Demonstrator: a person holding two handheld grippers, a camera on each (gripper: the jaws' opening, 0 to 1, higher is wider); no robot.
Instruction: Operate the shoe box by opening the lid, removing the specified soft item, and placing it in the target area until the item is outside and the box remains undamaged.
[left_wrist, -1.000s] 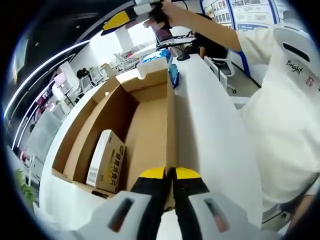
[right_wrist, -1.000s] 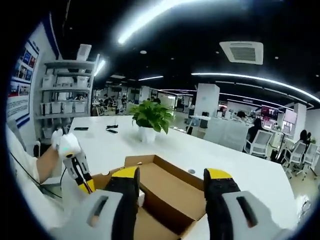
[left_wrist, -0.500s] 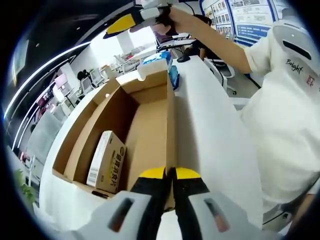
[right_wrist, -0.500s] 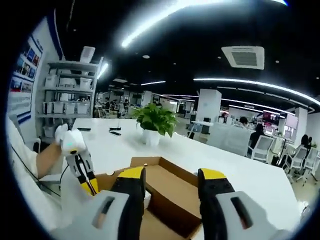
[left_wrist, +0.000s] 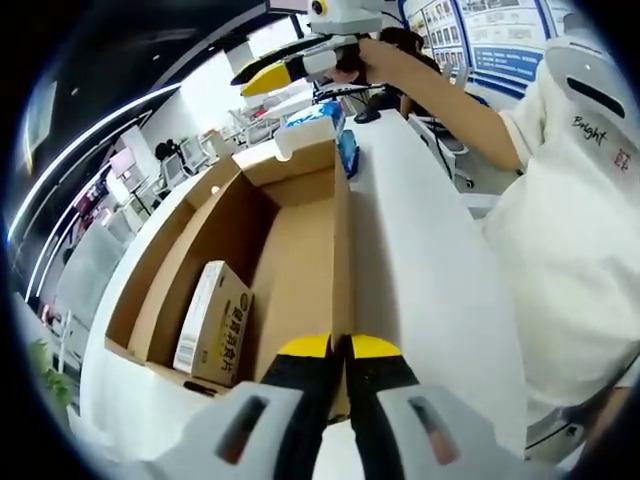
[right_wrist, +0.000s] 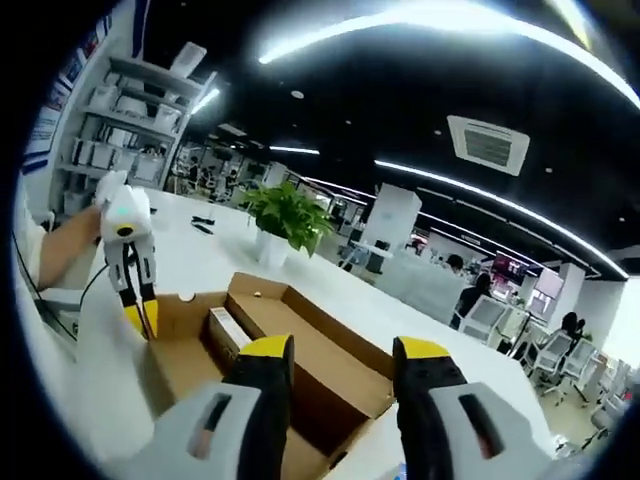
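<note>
Left gripper view: the left hand-held gripper (left_wrist: 336, 347) was seen closed on the near wall of the open box (left_wrist: 300, 260), steadying it on the counter (left_wrist: 420, 270). A small packet (left_wrist: 212, 322) lay inside, left of those jaws. Above the box, the right hand-held gripper (right_wrist: 335, 350) was held open and empty. Removal seemed in hand; reaching down for the packet was judged next.

Right claw (right_wrist: 335, 362) parted above open shoe box (right_wrist: 300, 365), left claw (right_wrist: 137, 315) at its edge.
</note>
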